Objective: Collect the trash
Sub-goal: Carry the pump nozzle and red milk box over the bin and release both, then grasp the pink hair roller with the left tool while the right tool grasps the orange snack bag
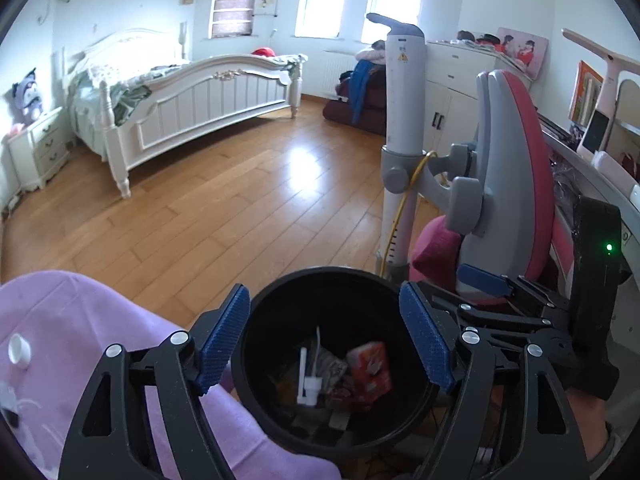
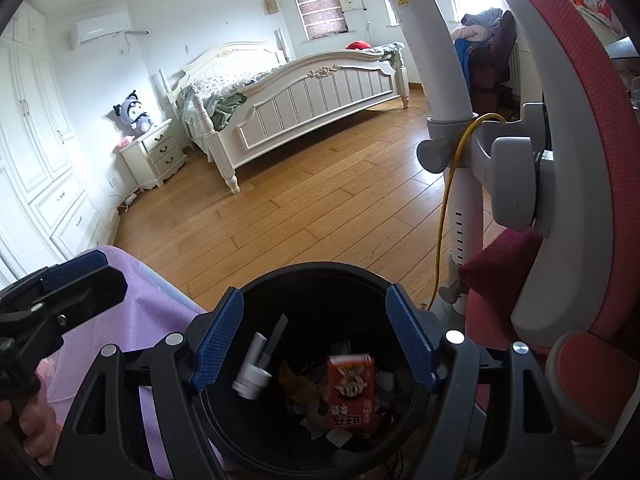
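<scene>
A black round trash bin [image 1: 256, 364] stands on the floor right under both grippers. Inside it lie a red snack packet [image 1: 370, 374], a white tube-shaped piece [image 1: 306, 384] and crumpled wrappers. My left gripper [image 1: 325, 340] hangs open over the bin's mouth, with nothing between its blue pads. In the right wrist view the same bin [image 2: 400, 420] holds the red packet [image 2: 351, 388] and the white tube [image 2: 254, 376]. My right gripper [image 2: 314, 342] is open above it and empty. Each gripper shows beside the other: the right one [image 1: 508, 284], the left one [image 2: 68, 284].
A purple cloth-covered surface [image 1: 80, 360] with a white cap [image 1: 19, 350] lies left of the bin. A pink and grey chair [image 1: 508, 168] and a white pole [image 1: 402, 120] with a yellow cable [image 2: 446, 216] stand close on the right. Wooden floor [image 1: 240, 200] stretches to a white bed [image 1: 192, 96].
</scene>
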Motion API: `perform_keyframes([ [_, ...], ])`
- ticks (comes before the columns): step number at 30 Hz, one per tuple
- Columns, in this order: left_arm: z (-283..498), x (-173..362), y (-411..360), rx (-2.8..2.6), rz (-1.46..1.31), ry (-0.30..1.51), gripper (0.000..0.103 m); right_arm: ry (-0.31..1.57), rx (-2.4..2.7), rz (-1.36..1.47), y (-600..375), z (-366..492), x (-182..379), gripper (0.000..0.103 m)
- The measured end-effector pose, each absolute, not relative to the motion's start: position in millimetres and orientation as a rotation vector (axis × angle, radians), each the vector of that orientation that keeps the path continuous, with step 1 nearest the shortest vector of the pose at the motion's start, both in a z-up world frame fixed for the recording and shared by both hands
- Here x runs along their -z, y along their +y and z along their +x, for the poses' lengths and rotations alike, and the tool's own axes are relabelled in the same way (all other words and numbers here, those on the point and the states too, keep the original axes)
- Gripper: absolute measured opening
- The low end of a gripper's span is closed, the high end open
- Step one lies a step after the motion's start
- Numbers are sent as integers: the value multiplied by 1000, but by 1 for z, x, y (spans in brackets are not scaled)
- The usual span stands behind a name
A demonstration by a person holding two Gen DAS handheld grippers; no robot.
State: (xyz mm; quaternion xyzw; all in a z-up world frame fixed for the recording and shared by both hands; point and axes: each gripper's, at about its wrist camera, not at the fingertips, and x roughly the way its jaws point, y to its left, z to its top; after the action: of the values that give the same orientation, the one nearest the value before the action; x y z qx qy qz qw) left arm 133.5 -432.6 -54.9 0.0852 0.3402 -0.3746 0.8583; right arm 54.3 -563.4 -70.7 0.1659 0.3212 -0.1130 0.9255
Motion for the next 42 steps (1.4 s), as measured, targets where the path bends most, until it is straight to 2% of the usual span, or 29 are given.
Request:
perform_keyframes([
  [2, 130, 49, -426, 772, 188, 701, 78, 655, 223, 343, -559, 52, 69, 74],
  [3, 128, 45, -422, 766, 191, 691, 83, 652, 216, 343, -557, 52, 67, 74],
  [5, 122, 38, -411, 753, 195, 669, 86, 648, 198, 341, -550, 51, 65, 74],
  [9, 112, 27, -380, 724, 197, 657, 90, 645, 129, 338, -530, 50, 59, 74],
  [16, 106, 28, -285, 619, 184, 693, 91, 670, -84, 276, -469, 52, 50, 74],
  [25, 118, 63, -160, 467, 127, 830, 90, 773, -417, 185, -363, 48, 53, 74],
  [34, 125, 102, -123, 434, 145, 941, 63, 921, -558, 35, -280, 40, 75, 74],
  [36, 126, 106, -120, 429, 139, 950, 53, 948, -540, -2, -270, 41, 80, 73],
  [38, 127, 108, -116, 427, 126, 953, 43, 968, -522, -35, -260, 41, 85, 67],
  [39, 127, 108, -114, 422, 123, 944, 39, 974, -520, -45, -258, 41, 87, 60],
  [41, 126, 108, -113, 414, 119, 939, 33, 966, -525, -53, -257, 41, 87, 55],
  [42, 127, 108, -111, 410, 119, 937, 31, 966, -526, -55, -257, 42, 86, 47],
])
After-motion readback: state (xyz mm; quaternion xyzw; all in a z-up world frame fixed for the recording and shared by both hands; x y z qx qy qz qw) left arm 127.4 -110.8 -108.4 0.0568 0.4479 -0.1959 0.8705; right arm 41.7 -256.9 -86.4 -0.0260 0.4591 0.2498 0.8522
